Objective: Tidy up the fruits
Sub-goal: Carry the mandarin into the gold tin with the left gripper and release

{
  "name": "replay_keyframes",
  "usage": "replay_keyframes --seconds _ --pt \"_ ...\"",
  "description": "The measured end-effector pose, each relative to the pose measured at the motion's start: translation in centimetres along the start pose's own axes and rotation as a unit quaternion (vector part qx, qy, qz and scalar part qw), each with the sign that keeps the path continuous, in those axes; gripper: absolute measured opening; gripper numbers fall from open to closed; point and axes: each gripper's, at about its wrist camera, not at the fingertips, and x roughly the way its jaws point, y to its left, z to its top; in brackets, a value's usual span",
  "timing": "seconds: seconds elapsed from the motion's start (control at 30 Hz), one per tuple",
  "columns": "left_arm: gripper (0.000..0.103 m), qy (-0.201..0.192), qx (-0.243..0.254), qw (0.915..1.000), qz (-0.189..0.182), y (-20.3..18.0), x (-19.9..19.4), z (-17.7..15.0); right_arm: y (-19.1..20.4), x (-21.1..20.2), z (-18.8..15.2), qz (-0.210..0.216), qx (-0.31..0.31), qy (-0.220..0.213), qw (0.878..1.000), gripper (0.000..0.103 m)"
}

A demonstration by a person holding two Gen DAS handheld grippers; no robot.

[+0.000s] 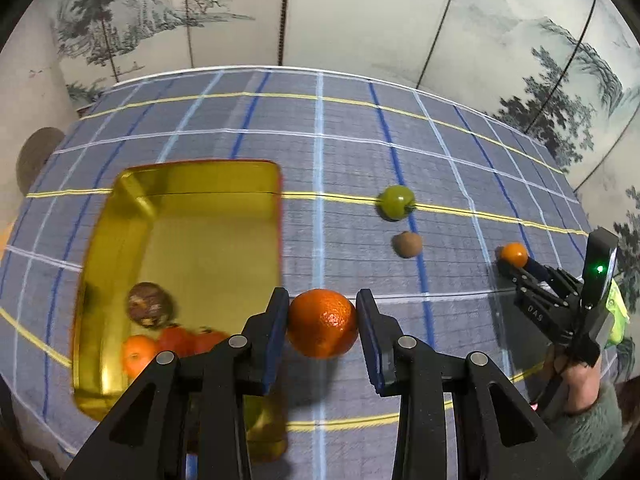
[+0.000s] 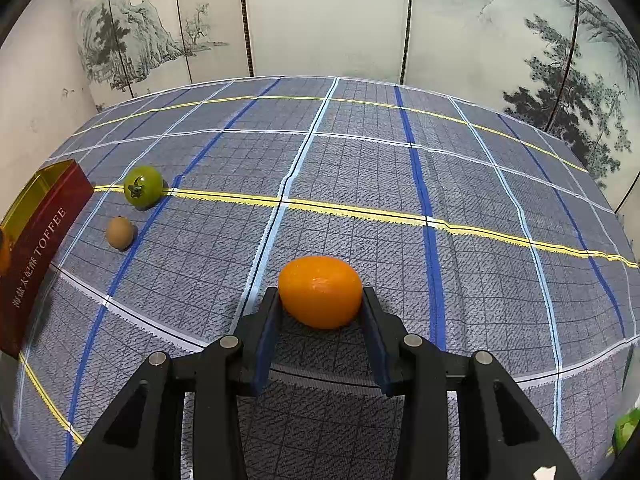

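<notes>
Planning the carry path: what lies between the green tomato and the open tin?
Only bare checked tablecloth separates the green tomato from the tin, seen in the left wrist view; the brown fruit sits nearer, off that line.

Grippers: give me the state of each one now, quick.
Left gripper: shut on the orange, held beside the yellow tin.
Right gripper: shut on the small orange fruit, low over the checked cloth.

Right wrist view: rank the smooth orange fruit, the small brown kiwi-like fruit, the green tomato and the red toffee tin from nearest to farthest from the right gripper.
1. Smooth orange fruit: between the jaws of the right gripper.
2. Small brown kiwi-like fruit: left, on the cloth.
3. Green tomato: left, just beyond the brown fruit.
Red toffee tin: far left edge; too spread out to rank.
</notes>
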Motion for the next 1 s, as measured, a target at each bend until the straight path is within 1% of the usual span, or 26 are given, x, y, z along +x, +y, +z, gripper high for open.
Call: replay_keyframes --seconds 0.2,0.3,0.53,0.67,0.8,1.0 --pt "0.036 -0.013 -0.026 0.9994 0.019 3.4 -1.5 -0.4 0.0 0.0 0.0 0.000 0.000 0.000 1.000 0.038" --pt "0.036 -0.015 -0.045 0.9985 0.026 5.4 -2.1 -0.8 0.0 0.0 0.0 0.000 0.000 0.000 1.000 0.038" --pt "0.036 -0.014 -0.069 0.9963 0.049 8.8 -2.8 -1.6 0.0 0.0 0.0 0.000 0.000 0.000 1.000 0.038" --pt "0.036 -0.013 -0.074 0.9955 0.058 10.3 -3.1 -2.5 0.0 0.0 0.0 0.000 0.000 0.000 1.000 0.038" --pt "0.036 -0.003 -0.084 0.9948 0.057 11.5 -3.0 -3.2 0.0 0.0 0.0 0.000 0.000 0.000 1.000 0.038" --pt "0.036 0.008 -0.084 0.9946 0.060 12.2 -2.6 -4.4 0.0 0.0 0.0 -0.001 0.000 0.000 1.000 0.038"
